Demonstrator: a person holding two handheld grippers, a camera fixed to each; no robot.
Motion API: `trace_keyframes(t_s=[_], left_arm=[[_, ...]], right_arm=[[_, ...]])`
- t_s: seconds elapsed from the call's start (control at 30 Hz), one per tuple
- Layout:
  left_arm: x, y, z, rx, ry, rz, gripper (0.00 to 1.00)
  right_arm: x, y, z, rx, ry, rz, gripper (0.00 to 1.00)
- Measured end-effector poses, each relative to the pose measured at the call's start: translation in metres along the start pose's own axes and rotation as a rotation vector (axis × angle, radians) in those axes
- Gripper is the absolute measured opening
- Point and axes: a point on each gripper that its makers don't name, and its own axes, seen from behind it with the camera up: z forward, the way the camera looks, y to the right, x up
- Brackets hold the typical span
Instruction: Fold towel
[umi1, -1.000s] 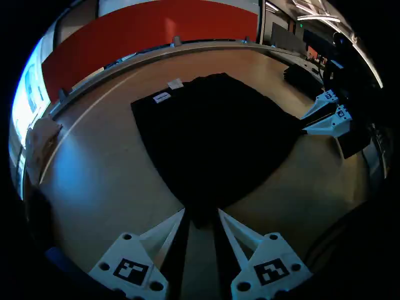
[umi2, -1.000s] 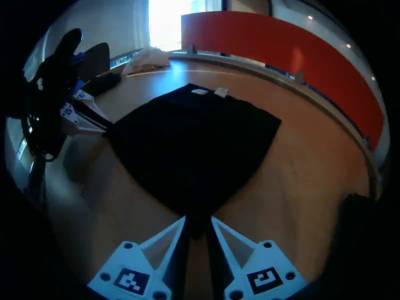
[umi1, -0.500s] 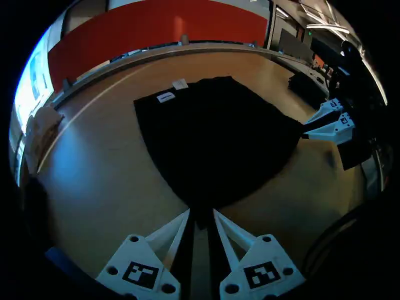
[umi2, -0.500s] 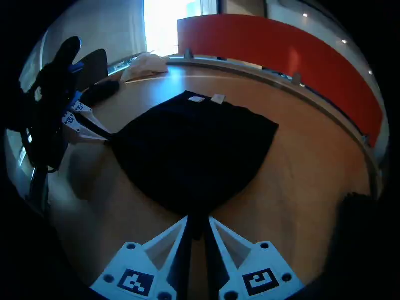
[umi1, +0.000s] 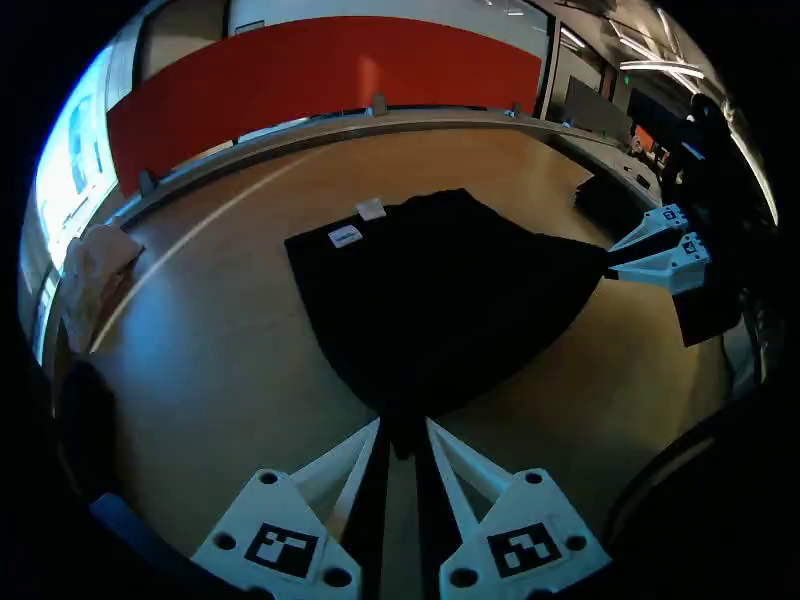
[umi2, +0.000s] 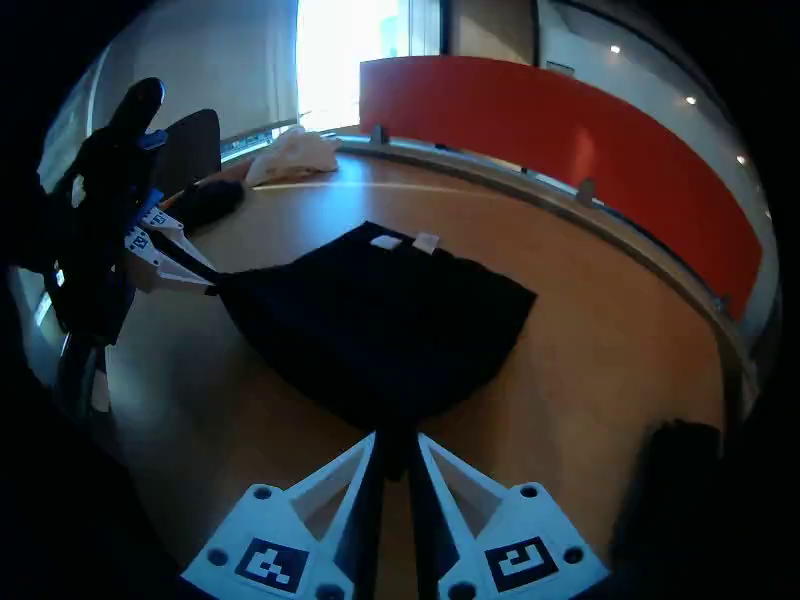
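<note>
A black towel (umi1: 440, 295) lies spread on the wooden table, with two small white tags (umi1: 358, 222) at its far edge. My left gripper (umi1: 403, 440) is shut on the towel's near corner, pinched between its white fingers. At the right of the left gripper view, the right gripper (umi1: 612, 262) grips another corner. In the right gripper view the same towel (umi2: 380, 320) stretches forward. My right gripper (umi2: 395, 452) is shut on its near corner. The left gripper (umi2: 212, 284) holds the corner at the left, and both held corners are raised off the table.
The table (umi1: 230, 330) is light wood, with a red partition (umi1: 330, 70) behind its curved far edge. A crumpled beige cloth (umi2: 295, 152) lies at the far side near the window. A dark stack (umi1: 605, 190) sits on the table beyond the right gripper.
Both grippers have risen and drawn back with their corners, so the towel looks smaller and its near edge hangs lifted. The white tags have shifted toward me.
</note>
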Motion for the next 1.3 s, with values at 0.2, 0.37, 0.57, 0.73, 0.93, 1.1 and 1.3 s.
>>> trace_keyframes(t_s=[0.2, 0.37, 0.57, 0.73, 0.93, 1.1, 1.3], left_arm=[[0.016, 0.000, -0.021, 0.011, 0.010, -0.007, 0.16], [0.026, 0.002, -0.038, 0.011, 0.011, -0.018, 0.16], [0.034, 0.005, -0.056, 0.007, 0.018, -0.025, 0.16], [0.040, 0.005, -0.068, 0.016, 0.024, -0.021, 0.16], [0.046, 0.004, -0.077, 0.017, 0.032, -0.021, 0.16], [0.048, 0.004, -0.078, 0.020, 0.041, -0.028, 0.14], [0.052, 0.006, -0.080, 0.013, 0.051, -0.021, 0.14]], right_arm=[[0.019, -0.002, -0.019, 0.002, 0.026, -0.017, 0.14], [0.029, -0.006, -0.034, 0.008, 0.033, -0.029, 0.14], [0.037, -0.010, -0.050, 0.007, 0.039, -0.030, 0.14], [0.044, -0.013, -0.063, 0.002, 0.046, -0.026, 0.14], [0.047, -0.013, -0.072, -0.001, 0.049, -0.016, 0.14], [0.046, -0.012, -0.073, -0.005, 0.050, -0.016, 0.14], [0.047, -0.014, -0.073, 0.000, 0.053, -0.020, 0.14]])
